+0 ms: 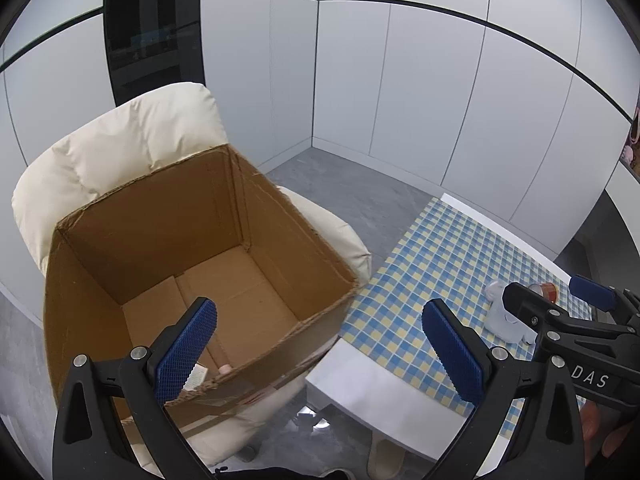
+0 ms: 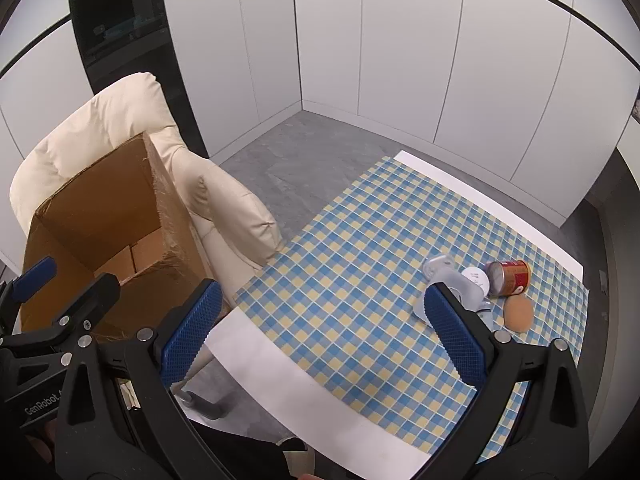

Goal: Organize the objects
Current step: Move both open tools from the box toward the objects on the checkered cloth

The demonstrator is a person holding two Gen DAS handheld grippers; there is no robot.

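Two grippers are seen, each with its jaws spread wide and nothing held between them. The left gripper (image 1: pixel 320 344) is held above the near rim of an open cardboard box (image 1: pixel 192 240), which stands on a cream padded chair (image 1: pixel 120 140) just beside the surface (image 2: pixel 304 392). Low in the box's near corner, a small pink item and a white label are partly seen; what they belong to cannot be told. The right gripper (image 2: pixel 320 332) is held over the surface's near edge, where a blue-and-yellow checked cloth (image 2: pixel 360 240) is spread. On the cloth's far right side a cluster is gathered: a grey-blue soft toy (image 2: pixel 452 284), a white round lid (image 2: pixel 476 278), a red can (image 2: pixel 510 278) lying on its side, and a tan oval pad (image 2: pixel 519 313), all close together.
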